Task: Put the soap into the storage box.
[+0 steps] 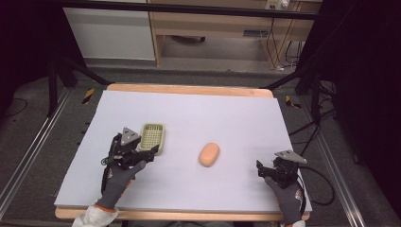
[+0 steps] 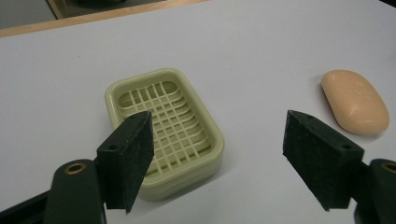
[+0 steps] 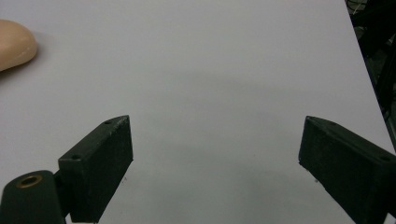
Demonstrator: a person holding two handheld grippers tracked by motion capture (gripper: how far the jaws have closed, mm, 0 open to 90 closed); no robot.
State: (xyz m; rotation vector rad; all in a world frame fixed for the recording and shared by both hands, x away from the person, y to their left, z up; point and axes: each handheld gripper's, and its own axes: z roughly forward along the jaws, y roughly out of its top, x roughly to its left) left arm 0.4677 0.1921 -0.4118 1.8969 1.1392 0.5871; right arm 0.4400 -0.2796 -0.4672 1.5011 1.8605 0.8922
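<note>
A pale green soap dish (image 1: 153, 137) with a grid floor sits on the left half of the white table sheet (image 1: 222, 113). An orange-peach bar of soap (image 1: 209, 154) lies to its right, apart from it. My left gripper (image 1: 144, 153) hovers just in front of the soap dish (image 2: 163, 128), jaws wide open and empty; the soap (image 2: 355, 106) lies off to the right of them. My right gripper (image 1: 265, 171) rests near the table's front right, open and empty, with the soap (image 3: 14, 43) far to its upper left.
The wooden table edge (image 1: 189, 89) borders the sheet at the back. Beyond the table stand a wooden desk (image 1: 213, 28) and cables (image 1: 283, 47) on the floor. Metal rails (image 1: 28, 151) run along both sides.
</note>
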